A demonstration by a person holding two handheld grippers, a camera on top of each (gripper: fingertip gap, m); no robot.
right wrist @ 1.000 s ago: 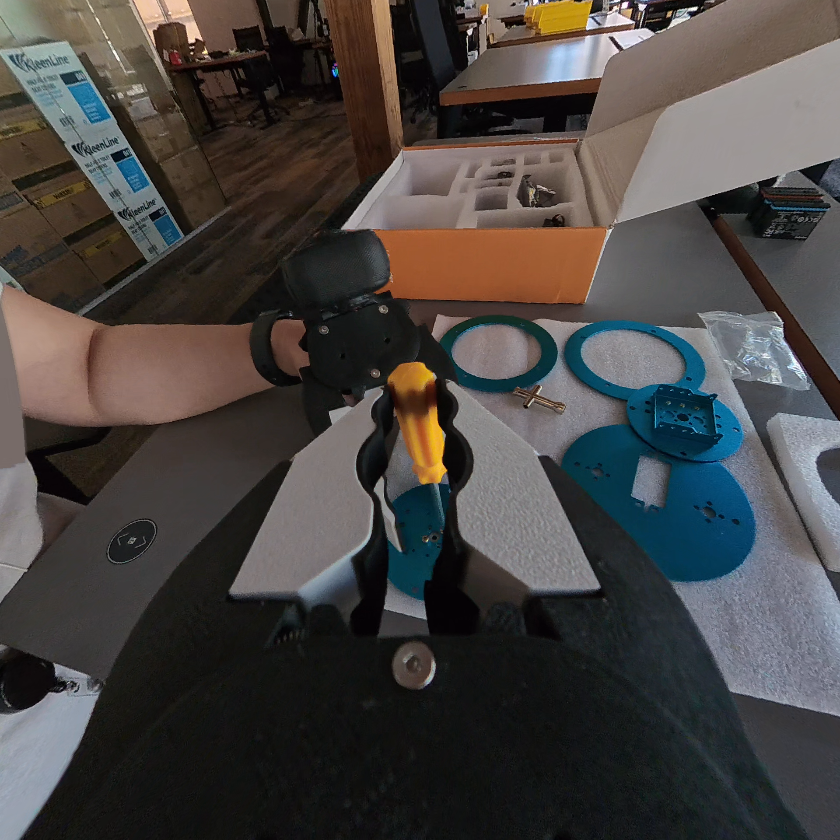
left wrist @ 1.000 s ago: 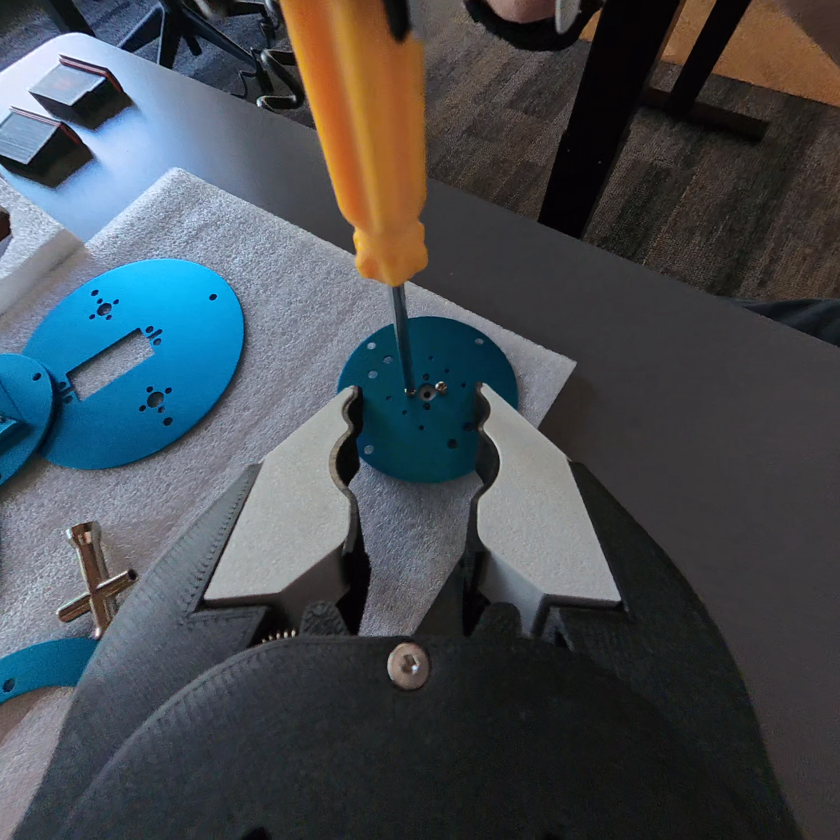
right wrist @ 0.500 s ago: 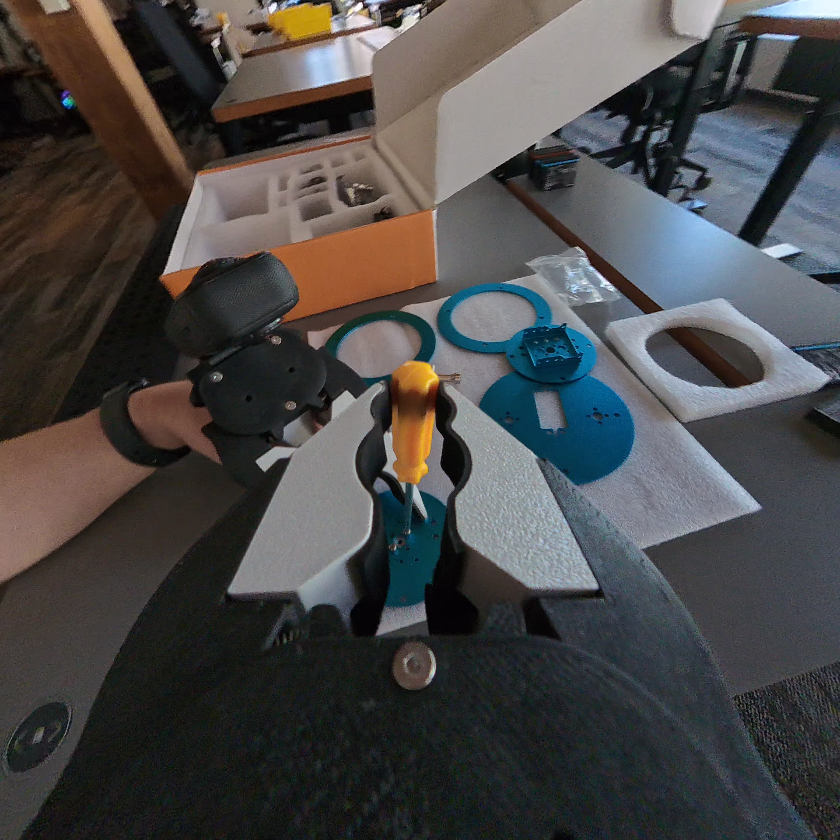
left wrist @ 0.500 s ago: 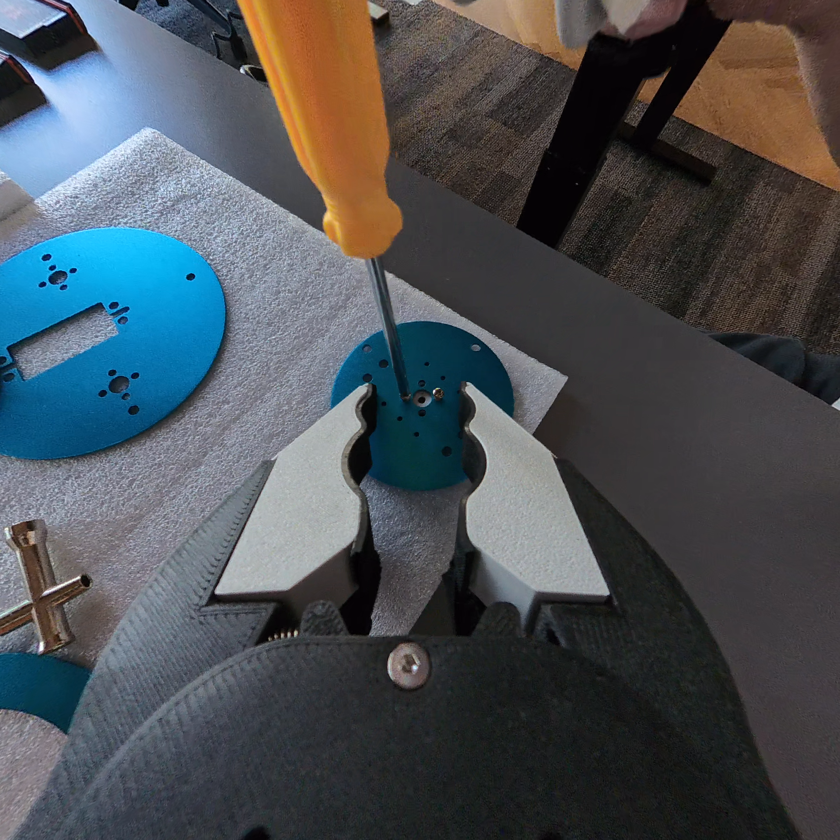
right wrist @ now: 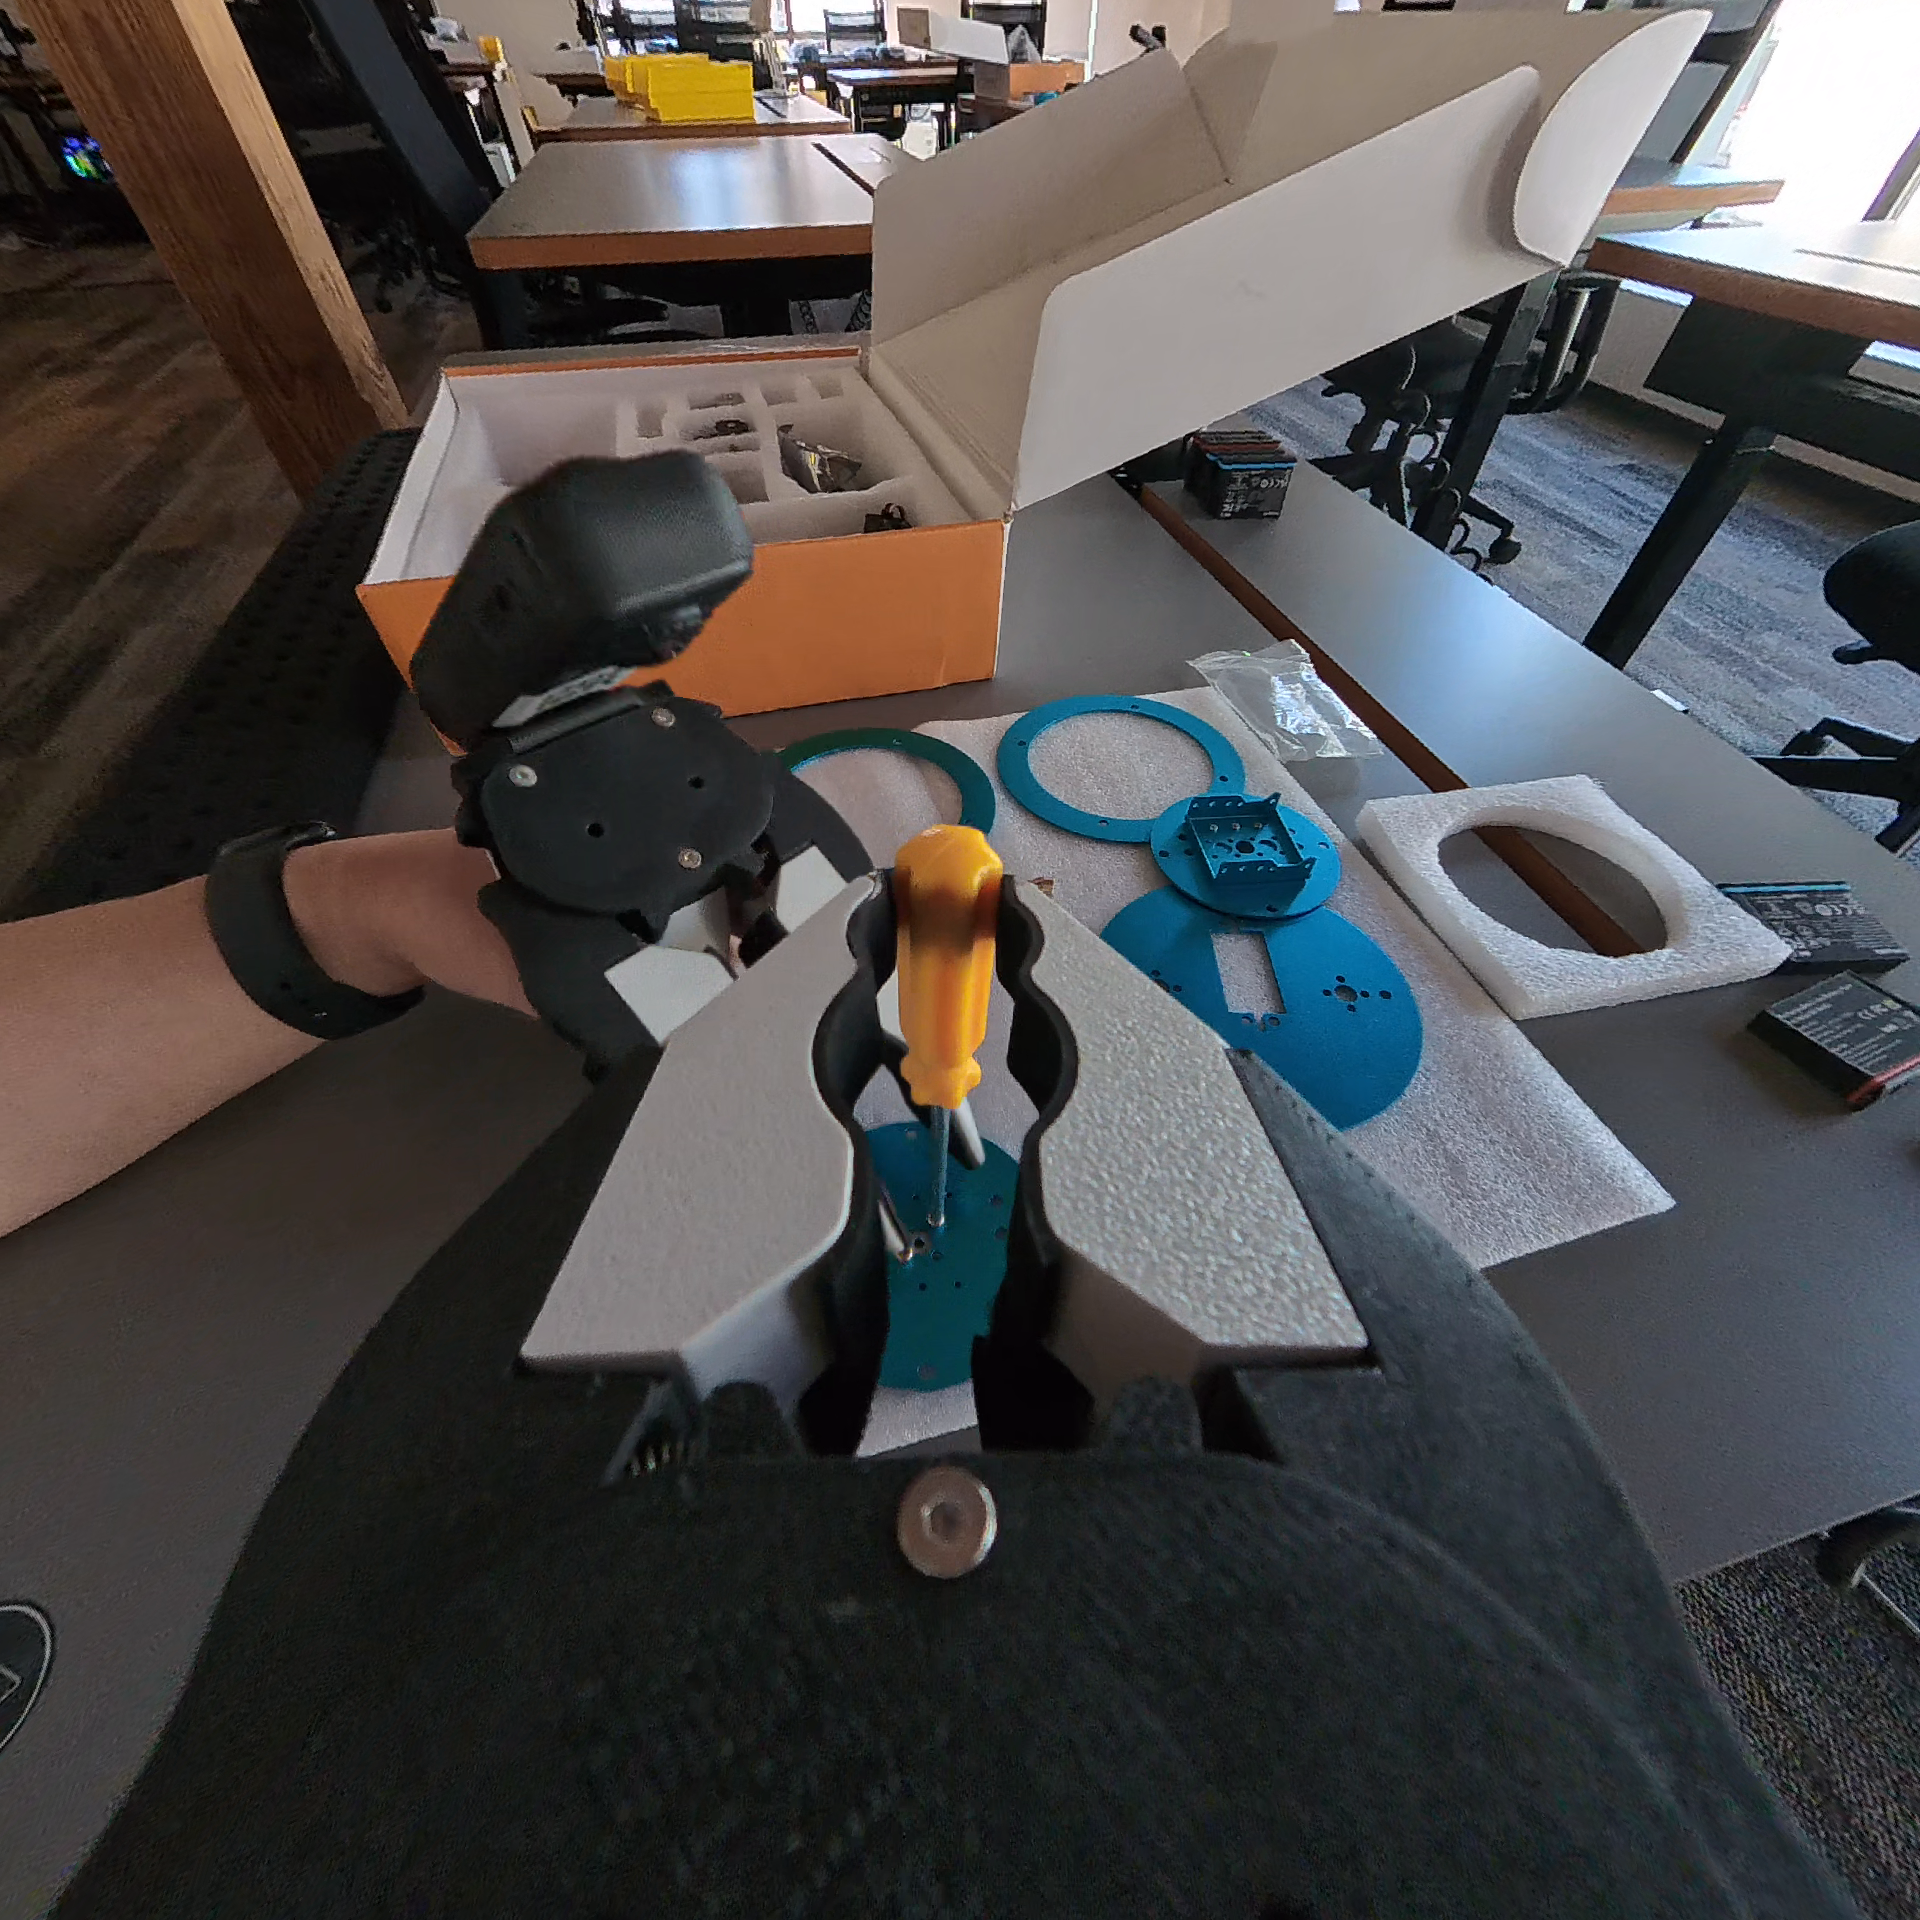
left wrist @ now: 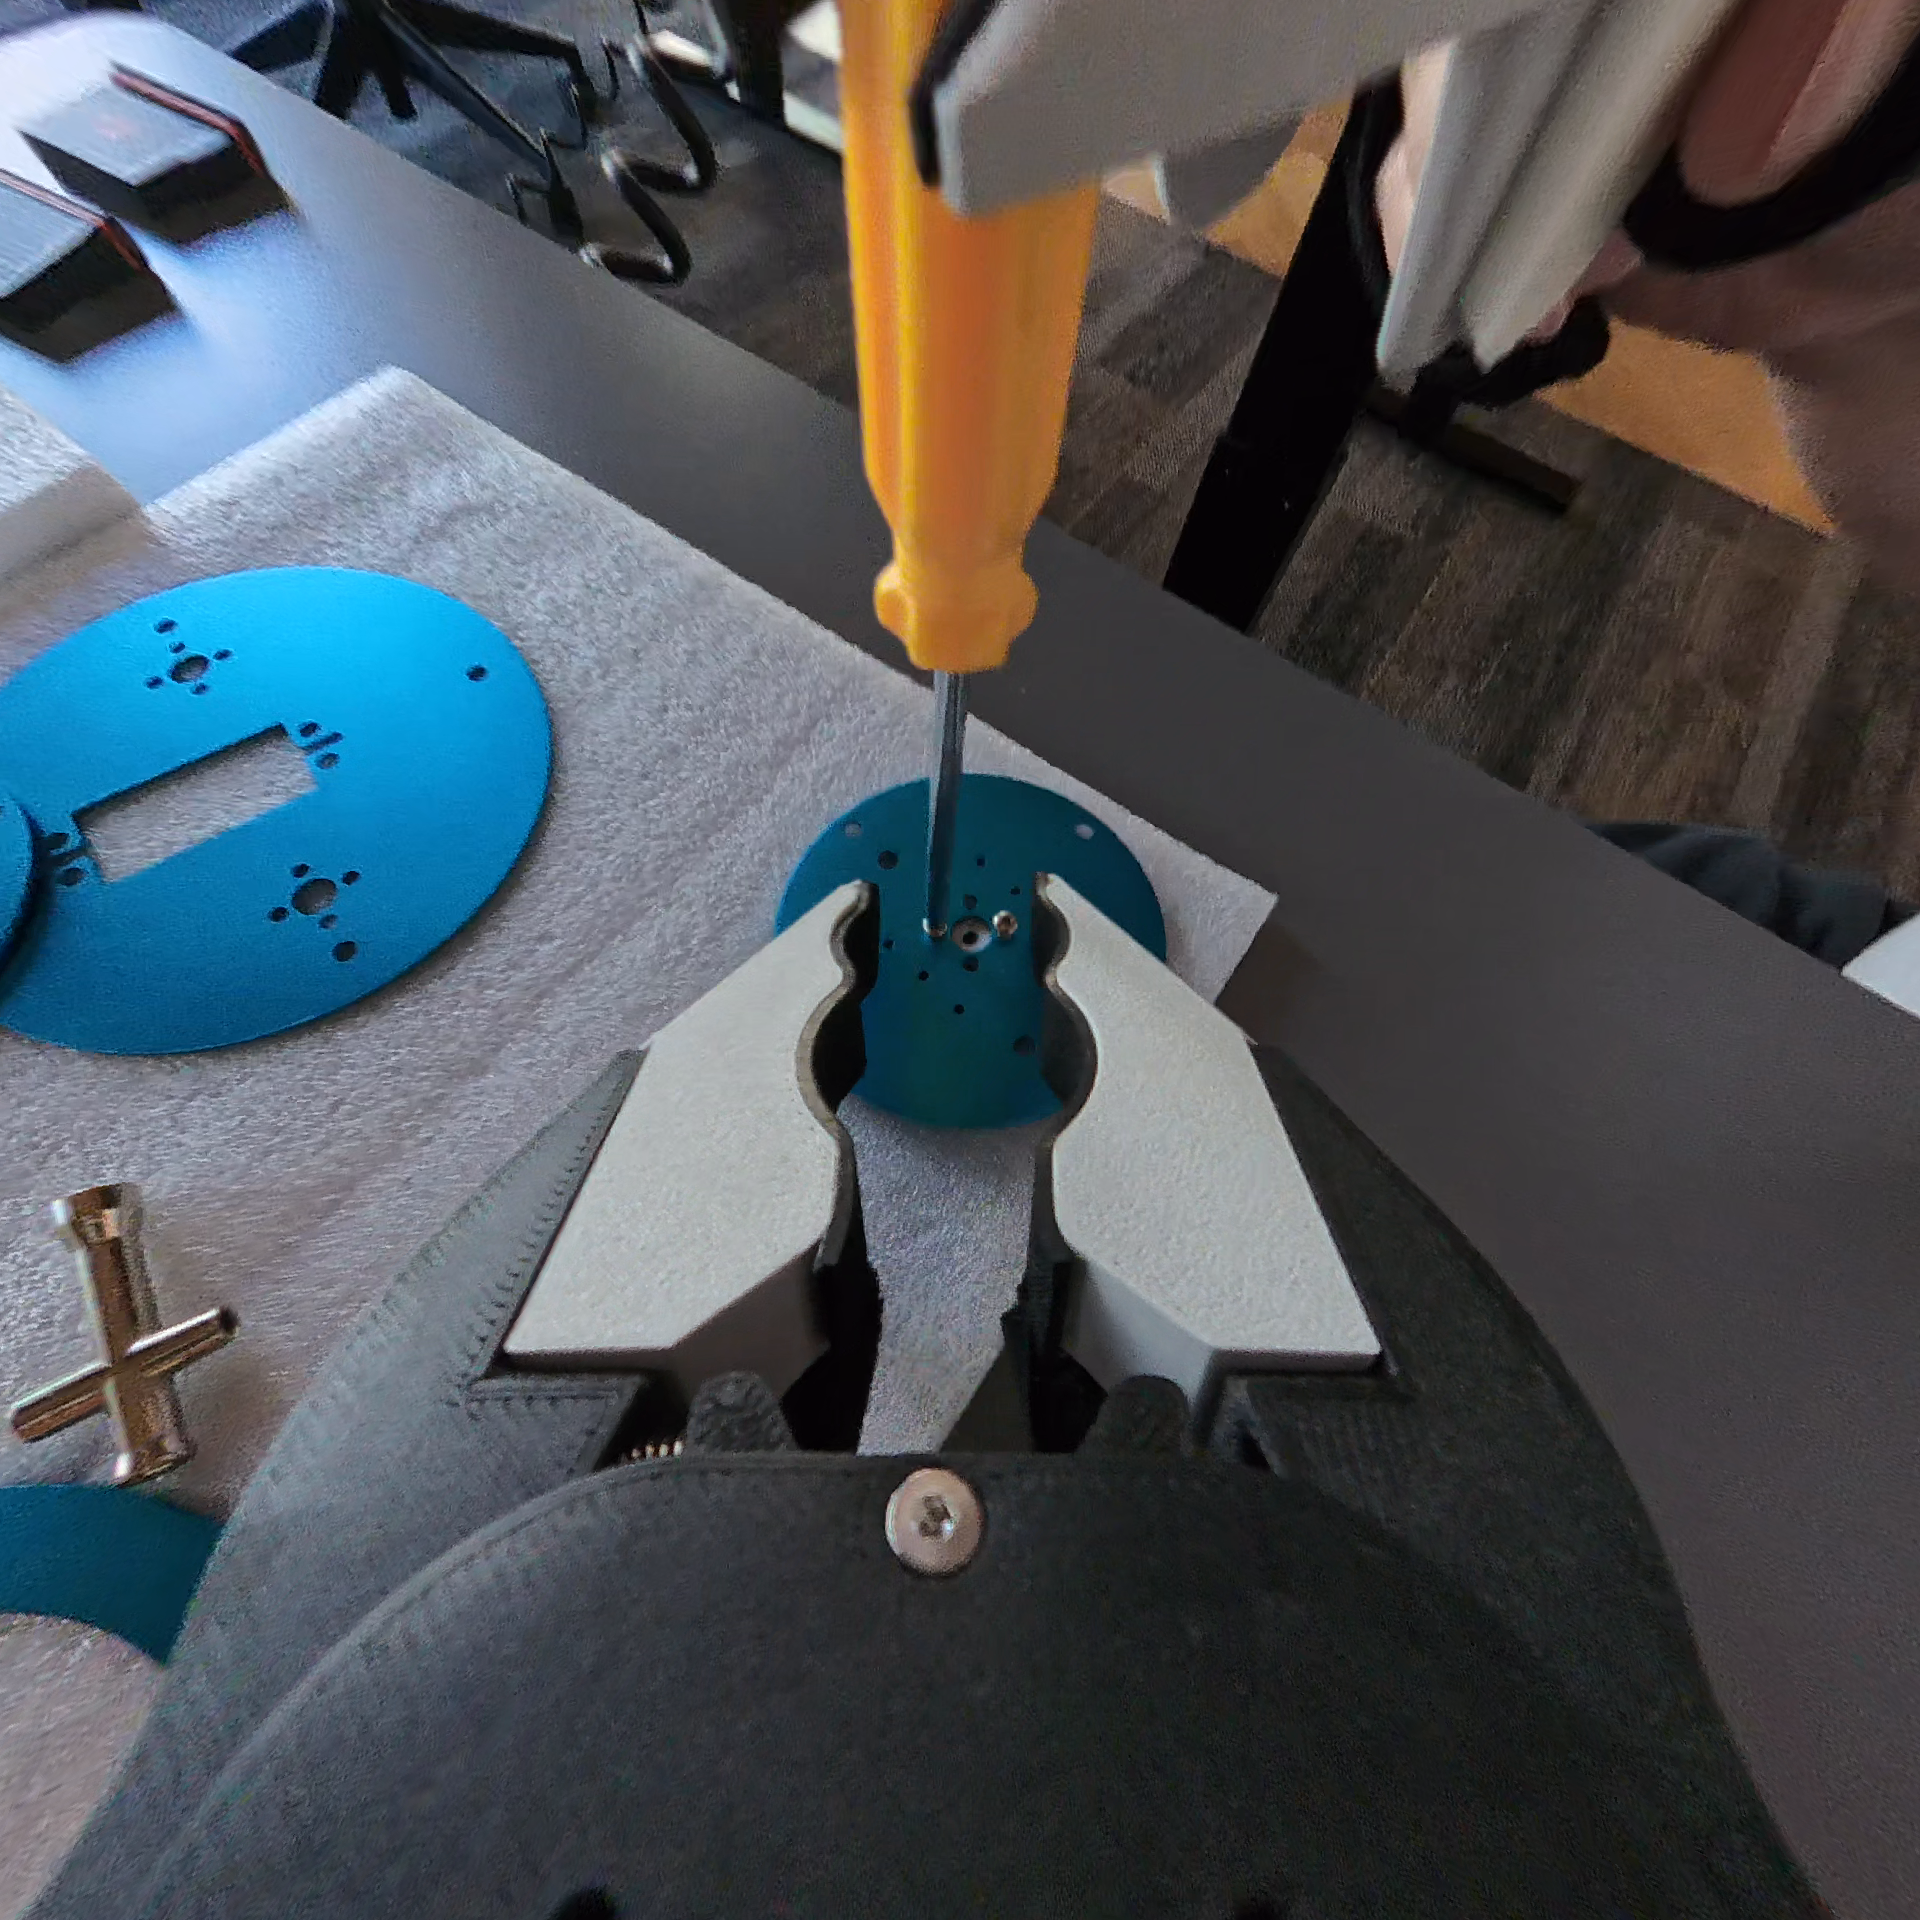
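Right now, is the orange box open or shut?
Open: the orange box has its white lid raised, and its foam compartments show.

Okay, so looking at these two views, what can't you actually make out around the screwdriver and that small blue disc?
- Left wrist view: the screwdriver handle's top is cut off by the frame edge and covered by the right hand-held gripper.
- Both views: whether its tip sits in a screw head on the small disc; too small.
- Left wrist view: whether the left hand-held gripper fingers press the disc.
- Right wrist view: box contents, too small.
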